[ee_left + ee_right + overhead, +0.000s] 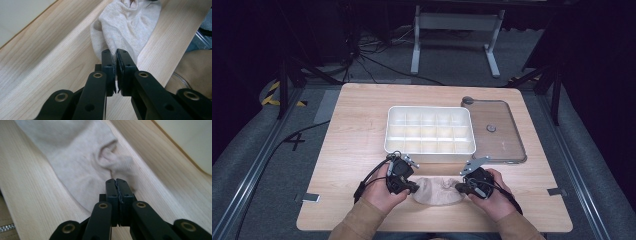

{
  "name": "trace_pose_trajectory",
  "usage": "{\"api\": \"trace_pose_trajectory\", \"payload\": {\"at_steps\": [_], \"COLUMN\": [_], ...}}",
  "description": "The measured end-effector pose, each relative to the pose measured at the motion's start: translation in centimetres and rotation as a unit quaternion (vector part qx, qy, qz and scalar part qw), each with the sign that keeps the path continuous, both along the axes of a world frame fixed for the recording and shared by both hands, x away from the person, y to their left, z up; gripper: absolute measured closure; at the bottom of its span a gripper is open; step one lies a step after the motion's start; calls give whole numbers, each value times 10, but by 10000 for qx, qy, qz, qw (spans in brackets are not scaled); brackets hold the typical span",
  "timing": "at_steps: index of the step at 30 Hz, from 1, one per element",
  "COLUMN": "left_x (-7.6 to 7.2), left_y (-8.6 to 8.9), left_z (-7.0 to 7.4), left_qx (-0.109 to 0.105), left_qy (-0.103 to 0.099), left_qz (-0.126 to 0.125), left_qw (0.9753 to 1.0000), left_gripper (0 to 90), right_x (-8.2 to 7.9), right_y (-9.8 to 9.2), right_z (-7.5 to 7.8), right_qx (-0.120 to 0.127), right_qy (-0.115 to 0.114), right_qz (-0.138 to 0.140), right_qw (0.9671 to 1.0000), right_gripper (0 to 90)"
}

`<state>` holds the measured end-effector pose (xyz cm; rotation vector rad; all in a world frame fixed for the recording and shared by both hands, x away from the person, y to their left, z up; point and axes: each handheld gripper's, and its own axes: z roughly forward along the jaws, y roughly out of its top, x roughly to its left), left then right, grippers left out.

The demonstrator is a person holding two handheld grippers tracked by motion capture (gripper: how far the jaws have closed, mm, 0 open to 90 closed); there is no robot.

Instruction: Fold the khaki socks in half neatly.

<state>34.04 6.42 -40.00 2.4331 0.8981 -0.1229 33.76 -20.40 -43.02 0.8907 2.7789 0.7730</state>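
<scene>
Beige sock [438, 190] lies flat on the wooden bench [352, 145] near its front edge, between the two hands, long axis running left-right, with left tongs [413, 188] clenched on its left end and right tongs [458, 187] clenched on its right end. High view adds a white divided tray [430, 131] behind the sock and a clear lid [497, 131] just right of the tray; gripper views give knit ribbing and a puckered fold [110, 155] near the right tongs
</scene>
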Motion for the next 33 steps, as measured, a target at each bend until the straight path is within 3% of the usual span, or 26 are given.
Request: {"api": "trace_pose_trajectory", "payload": {"at_steps": [5, 18, 33], "left_x": [1, 0, -3], "left_y": [0, -4, -29], "left_z": [0, 3, 5], "left_qx": [6, -16, 41], "left_qy": [34, -29, -85], "left_qz": [-9, -75, -249], "left_qw": [10000, 10000, 9996], "left_gripper": [850, 849, 849], "right_x": [2, 0, -7], "right_y": [1, 11, 28], "right_z": [-6, -9, -11], "right_qx": [-52, 54, 212], "right_qy": [117, 78, 128], "right_qz": [-15, 178, 358], "right_qw": [9999, 9998, 9991], "right_gripper": [898, 898, 898]}}
